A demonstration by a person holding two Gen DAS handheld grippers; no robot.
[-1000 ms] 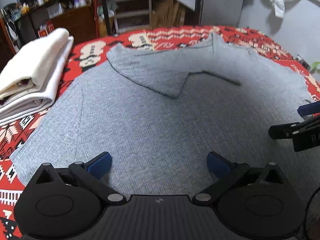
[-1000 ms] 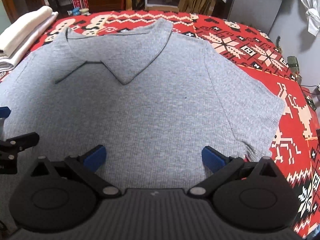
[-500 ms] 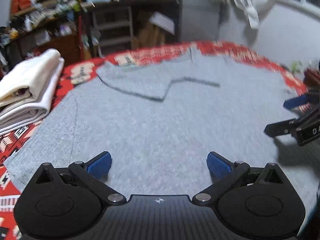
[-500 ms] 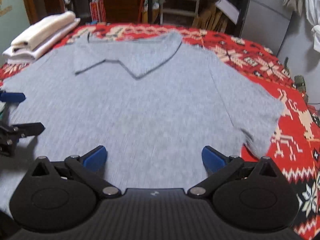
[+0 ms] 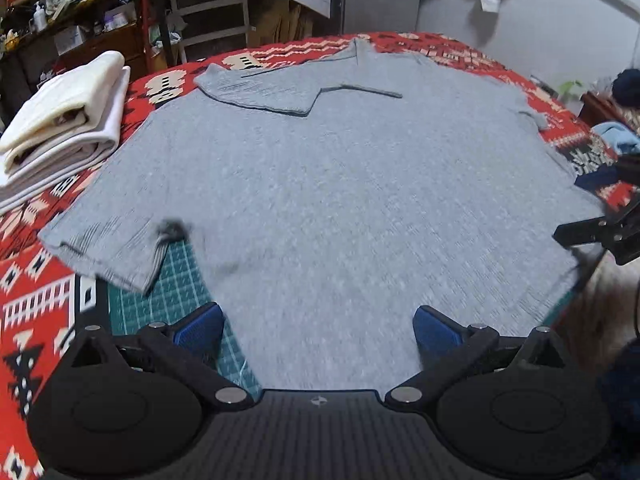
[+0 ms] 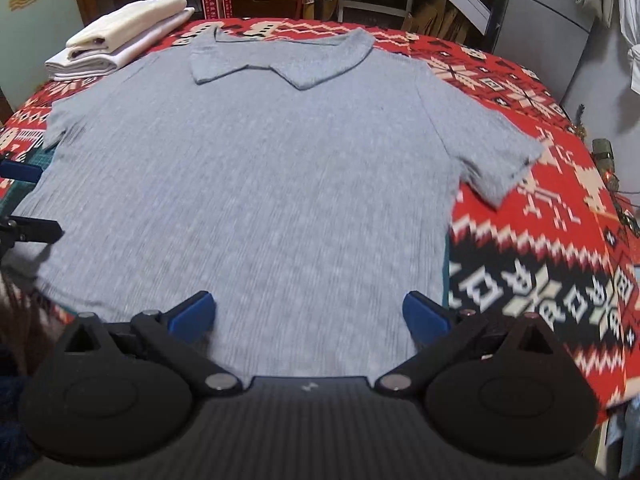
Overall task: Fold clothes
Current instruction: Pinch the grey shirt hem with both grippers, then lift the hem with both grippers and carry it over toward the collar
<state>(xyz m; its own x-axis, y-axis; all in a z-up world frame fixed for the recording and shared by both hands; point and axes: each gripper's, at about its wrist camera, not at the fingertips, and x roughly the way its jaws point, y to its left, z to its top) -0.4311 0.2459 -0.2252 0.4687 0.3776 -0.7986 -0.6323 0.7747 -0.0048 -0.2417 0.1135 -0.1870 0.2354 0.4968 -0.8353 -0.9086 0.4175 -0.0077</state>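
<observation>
a grey polo shirt lies spread flat, collar at the far end, on a red patterned cloth covering the worktop, with a green cutting mat showing under its near left corner. the left tool and right tool both hang released over the shirt's near hem, blue pads wide apart and gripping nothing. a stack of folded white cloths sits at the far left, just beside the shirt's sleeve.
</observation>
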